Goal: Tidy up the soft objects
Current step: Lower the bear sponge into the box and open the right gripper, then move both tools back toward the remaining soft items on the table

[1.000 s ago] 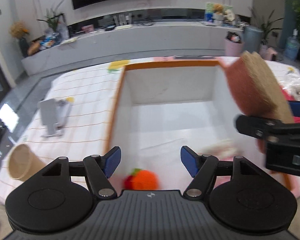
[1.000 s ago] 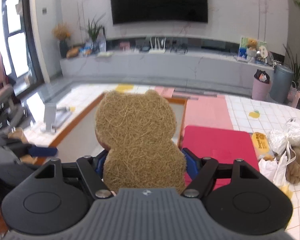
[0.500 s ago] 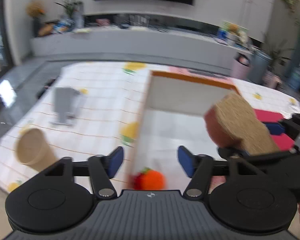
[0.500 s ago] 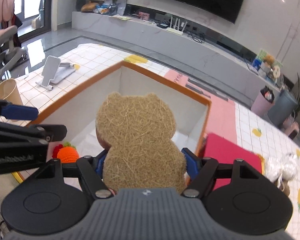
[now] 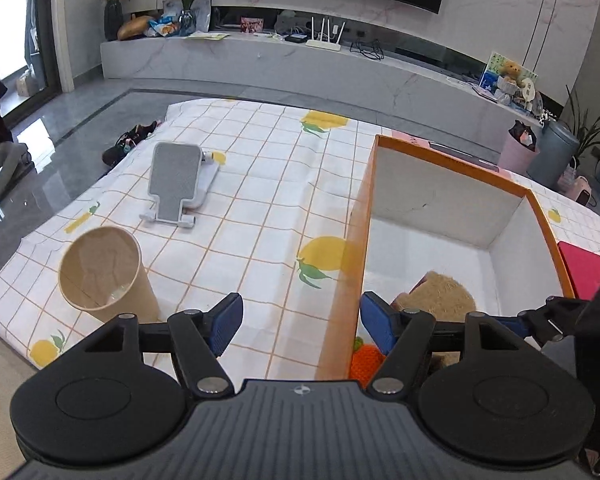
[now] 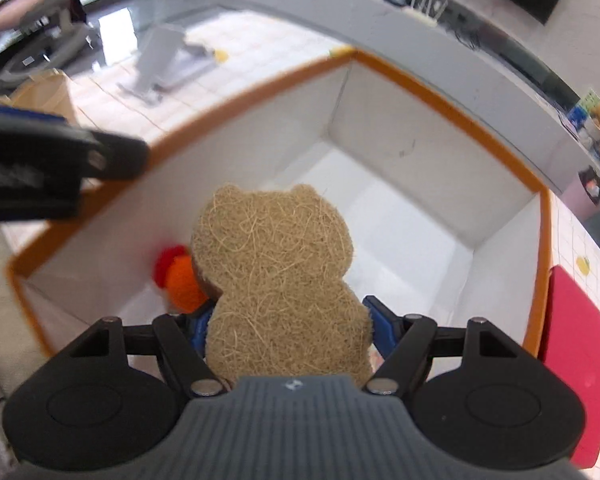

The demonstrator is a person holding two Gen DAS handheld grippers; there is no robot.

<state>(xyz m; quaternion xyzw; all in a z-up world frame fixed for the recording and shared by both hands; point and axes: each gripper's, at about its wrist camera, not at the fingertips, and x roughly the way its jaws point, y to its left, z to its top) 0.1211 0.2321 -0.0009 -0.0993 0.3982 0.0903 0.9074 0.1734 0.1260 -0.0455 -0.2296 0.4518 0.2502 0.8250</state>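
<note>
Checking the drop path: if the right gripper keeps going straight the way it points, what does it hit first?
Probably the white floor of the orange-rimmed box; the right gripper holds the bear-shaped sponge over it. The orange knitted toy lies just left, depth unclear.

My bear sponge [image 6: 280, 284] covers most of the orange knitted toy [image 6: 178, 280], and from my left wrist view that toy [image 5: 366, 360] is mostly behind my own finger and the box wall [image 5: 346, 280]. Right view's pretty blurry: phone stand [image 6: 168, 60] and paper cup [image 6: 46, 92] are smeared, and the red mat [image 6: 576, 360] is cut off at the edge
</note>
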